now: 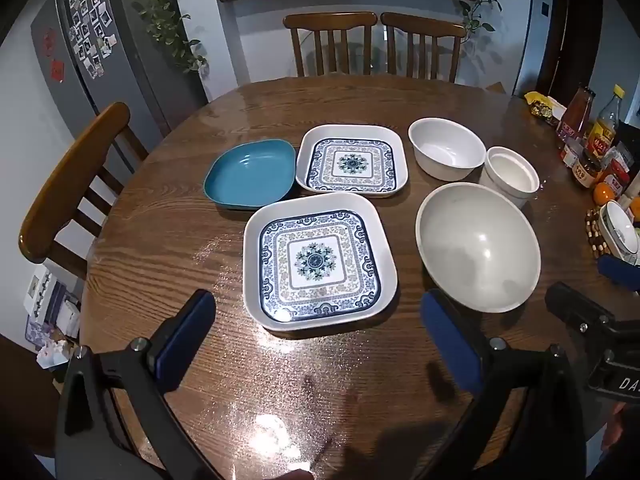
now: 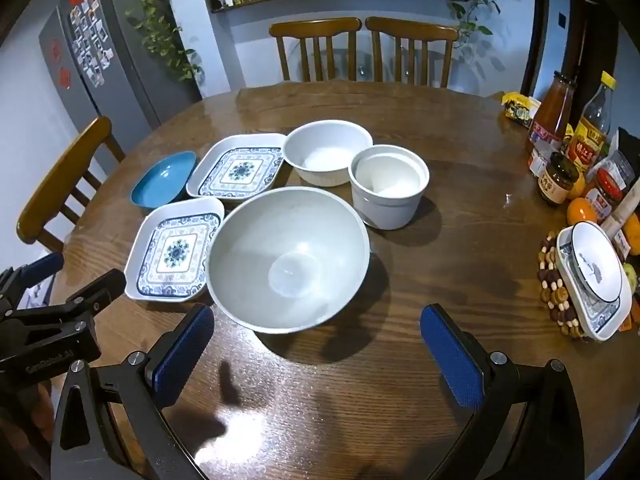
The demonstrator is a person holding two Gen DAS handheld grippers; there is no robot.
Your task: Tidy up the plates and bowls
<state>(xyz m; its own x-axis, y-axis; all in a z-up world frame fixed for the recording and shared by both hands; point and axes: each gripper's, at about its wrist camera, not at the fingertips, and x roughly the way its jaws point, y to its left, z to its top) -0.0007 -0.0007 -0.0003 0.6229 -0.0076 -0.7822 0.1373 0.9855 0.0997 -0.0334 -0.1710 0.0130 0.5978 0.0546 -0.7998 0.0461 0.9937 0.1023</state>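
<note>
Two square blue-patterned plates lie on the round wooden table (image 1: 168, 240), the near plate (image 1: 320, 266) in front of the far plate (image 1: 352, 162). A teal dish (image 1: 252, 176) sits to their left. A large white bowl (image 2: 288, 258), a smaller white bowl (image 2: 328, 156) and a white cup-like pot (image 2: 388, 184) stand to the right. My left gripper (image 1: 320, 320) hovers open just before the near plate, with nothing between its fingers. Above bare table, in front of the large bowl, my right gripper (image 2: 316, 328) stands open and empty.
Sauce bottles (image 2: 556, 108), jars and oranges crowd the table's right edge. A plate-and-bowl stack (image 2: 592, 276) rests on a beaded trivet there. Wooden chairs (image 1: 332, 44) stand at the far side and left. A fridge (image 1: 100, 52) stands at the back left.
</note>
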